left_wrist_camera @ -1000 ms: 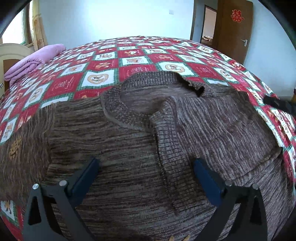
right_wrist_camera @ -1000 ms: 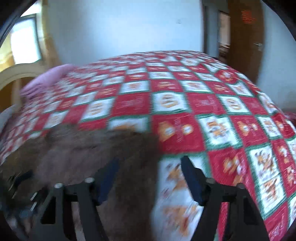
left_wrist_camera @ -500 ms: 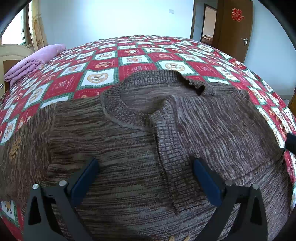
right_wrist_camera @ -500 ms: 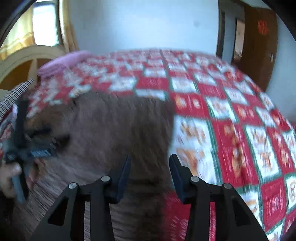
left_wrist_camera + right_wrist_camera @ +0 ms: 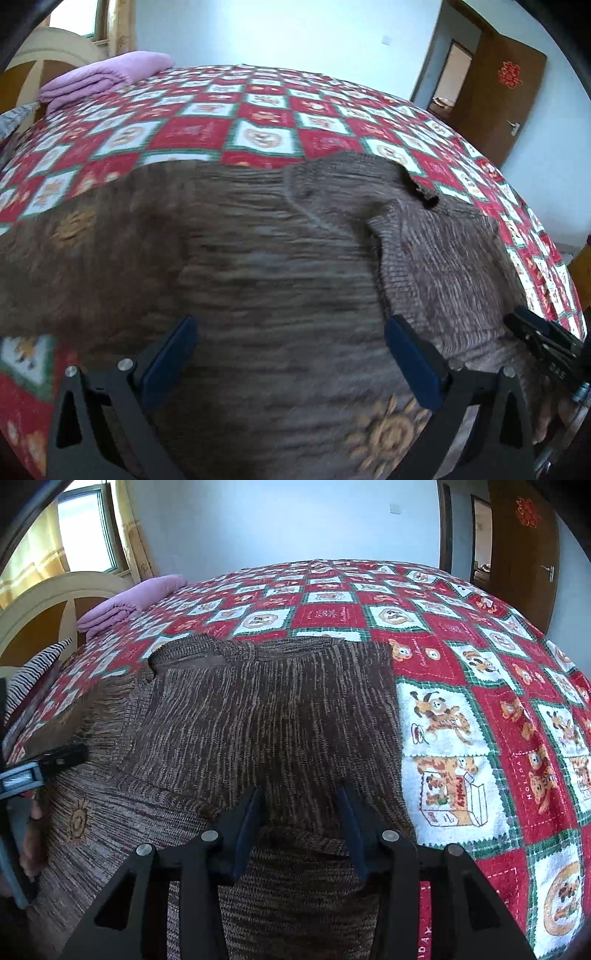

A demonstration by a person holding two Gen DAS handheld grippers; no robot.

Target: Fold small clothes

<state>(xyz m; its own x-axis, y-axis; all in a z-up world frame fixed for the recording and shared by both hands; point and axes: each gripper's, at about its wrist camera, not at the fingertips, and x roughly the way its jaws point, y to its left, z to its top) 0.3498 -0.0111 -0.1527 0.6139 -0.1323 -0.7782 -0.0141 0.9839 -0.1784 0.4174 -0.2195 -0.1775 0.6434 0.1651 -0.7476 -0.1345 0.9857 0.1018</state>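
The left gripper (image 5: 288, 354) hangs over the brown knit sweater (image 5: 280, 266) with its jaws spread wide, gripping nothing. The sweater lies flat on the red checked bedspread (image 5: 491, 686), its right side folded inward. The right gripper (image 5: 299, 823) stands half open above the folded sleeve's lower edge, holding nothing. Bare bedspread stretches to the sweater's right and beyond its collar. Stitched letters there read "HOLIDAY". A folded purple blanket (image 5: 99, 79) sits far left.

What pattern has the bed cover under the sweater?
The bed cover is a red, white and green check with cartoon animals; clearest in the right wrist view.
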